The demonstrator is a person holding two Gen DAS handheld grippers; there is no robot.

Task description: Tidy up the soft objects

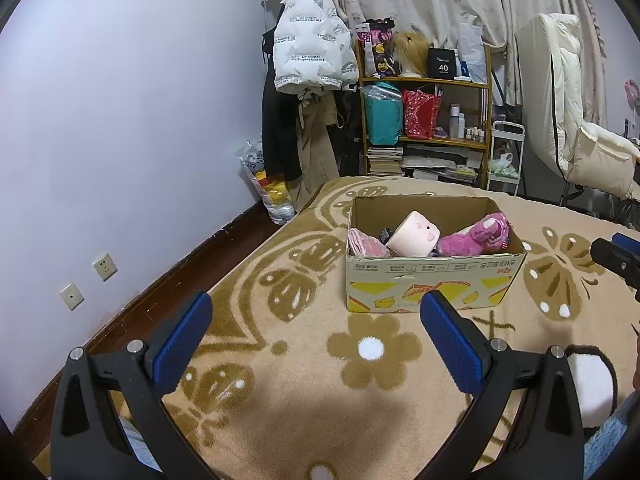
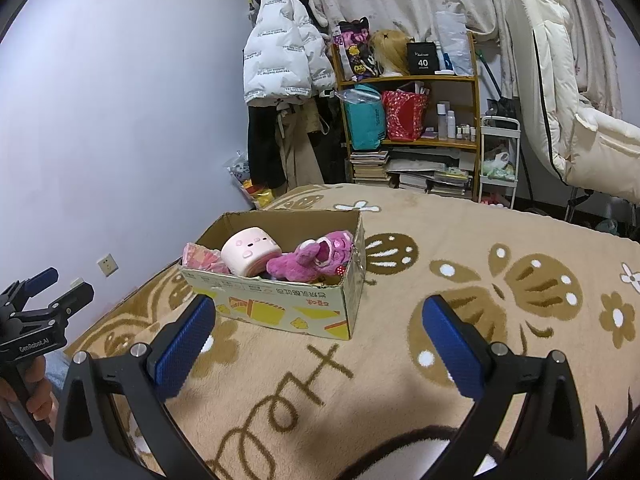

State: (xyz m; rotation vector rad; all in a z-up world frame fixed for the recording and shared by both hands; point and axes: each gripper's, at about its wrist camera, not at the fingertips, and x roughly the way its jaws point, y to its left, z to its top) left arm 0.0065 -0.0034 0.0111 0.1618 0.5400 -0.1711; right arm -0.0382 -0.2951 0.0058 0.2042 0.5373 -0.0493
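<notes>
Jaws gaping wide and empty on both the left gripper (image 1: 316, 312) and right gripper (image 2: 316, 316), they are hovering short of the cardboard box (image 1: 434, 280) on the bed (image 1: 372, 384), seemingly between picks, needing another soft toy located.

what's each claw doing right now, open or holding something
Left claw: open, empty, above the blanket short of the cardboard box.
Right claw: open, empty, also short of the box.

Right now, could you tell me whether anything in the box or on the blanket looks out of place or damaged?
Nothing much stands out. The cardboard box sits upright, and the pink bear and cream plush lie inside. Its front top edge shows a small tear.
</notes>
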